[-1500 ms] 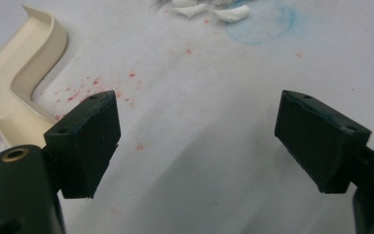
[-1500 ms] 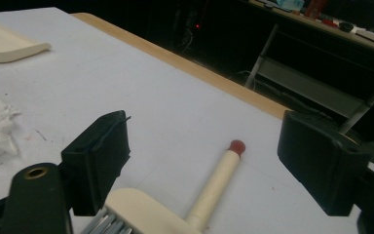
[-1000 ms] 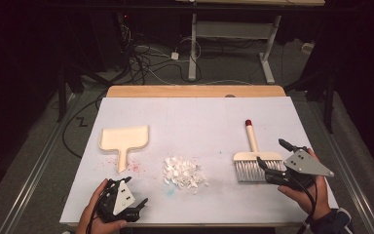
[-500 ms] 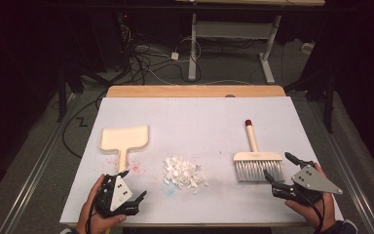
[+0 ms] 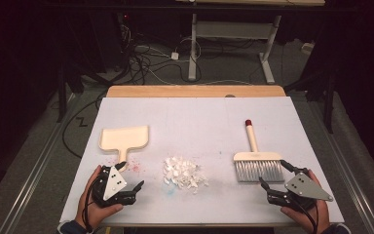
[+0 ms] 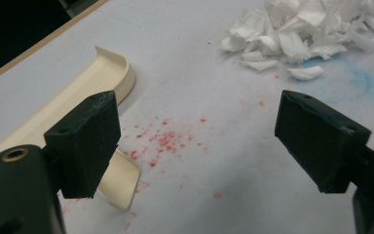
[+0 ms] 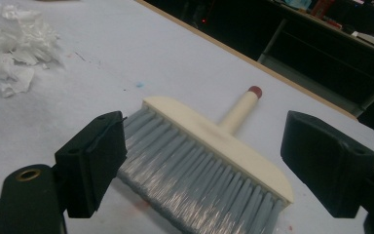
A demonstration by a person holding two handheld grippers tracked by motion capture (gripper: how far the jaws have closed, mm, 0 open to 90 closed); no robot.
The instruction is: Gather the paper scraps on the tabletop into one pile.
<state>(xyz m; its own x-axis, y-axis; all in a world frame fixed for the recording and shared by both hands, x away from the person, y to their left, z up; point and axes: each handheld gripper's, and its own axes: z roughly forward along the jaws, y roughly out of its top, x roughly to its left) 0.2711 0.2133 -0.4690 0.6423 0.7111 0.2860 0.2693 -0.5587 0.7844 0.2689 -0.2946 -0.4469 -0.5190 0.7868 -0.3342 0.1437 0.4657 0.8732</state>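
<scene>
Sweeping, not yet begun. Torn paper pile (image 5: 183, 173): mid-table, unswept. Dustpan (image 5: 125, 138): lying flat just beyond left gripper (image 5: 128, 181), jaws spread, empty. Hand brush (image 5: 256, 160): flat before right gripper (image 5: 274, 176), jaws spread, empty. Remaining: grasp both, sweep.

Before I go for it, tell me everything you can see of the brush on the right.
The brush lies flat on the white table cover, right of the torn paper pile. It has a cream, plastic-looking head and round handle with a dark red tip pointing away from the person, and grey bristles facing the near edge. Nothing grips it: the right gripper sits just beyond the bristle ends, jaws wide apart, seemingly without touching.
</scene>
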